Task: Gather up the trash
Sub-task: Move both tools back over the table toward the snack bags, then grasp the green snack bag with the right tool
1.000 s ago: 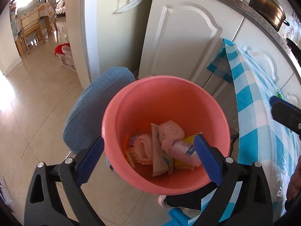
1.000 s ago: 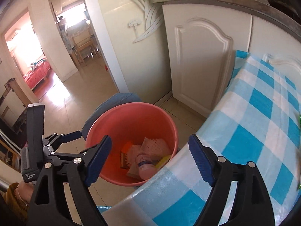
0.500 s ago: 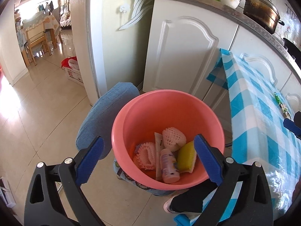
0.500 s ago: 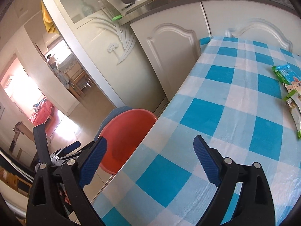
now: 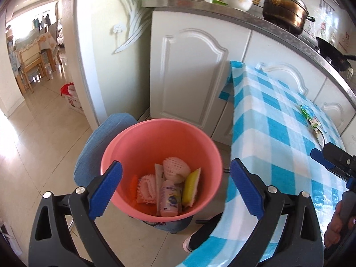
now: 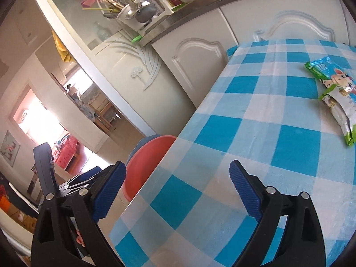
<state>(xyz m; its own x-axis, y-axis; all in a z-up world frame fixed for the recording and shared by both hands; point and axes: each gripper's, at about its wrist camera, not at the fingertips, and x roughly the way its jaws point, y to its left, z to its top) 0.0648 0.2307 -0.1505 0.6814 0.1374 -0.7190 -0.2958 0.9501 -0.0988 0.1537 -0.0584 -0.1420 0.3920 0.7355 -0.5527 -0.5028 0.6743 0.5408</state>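
A pink bucket (image 5: pixel 160 131) stands on the floor beside the table. It holds pink foam nets (image 5: pixel 175 166), a small pink bottle (image 5: pixel 170 198), a yellow sponge (image 5: pixel 191 187) and wrappers. My left gripper (image 5: pixel 175 184) hovers above its near rim, open with nothing between its jaws. My right gripper (image 6: pixel 178 187) is open and bare over the blue checked tablecloth (image 6: pixel 255 120). Green snack wrappers (image 6: pixel 336 93) lie ahead of it at the far right. The bucket (image 6: pixel 144 166) shows past the table's left edge. One blue finger (image 5: pixel 320 155) of the right gripper shows in the left wrist view.
The bucket rests against a blue cushioned stool (image 5: pixel 100 146). White cabinet doors (image 5: pixel 189 77) stand behind, under a counter with a pot (image 5: pixel 284 13) and a dish rack (image 6: pixel 142 15). A doorway (image 5: pixel 29 55) opens left onto tiled floor. A hand (image 5: pixel 336 224) grips the right tool.
The left gripper pulled back and up from the bucket, where the bottle and sponge settled. The right gripper swung right from the bucket to over the table, and the wrappers came into view.
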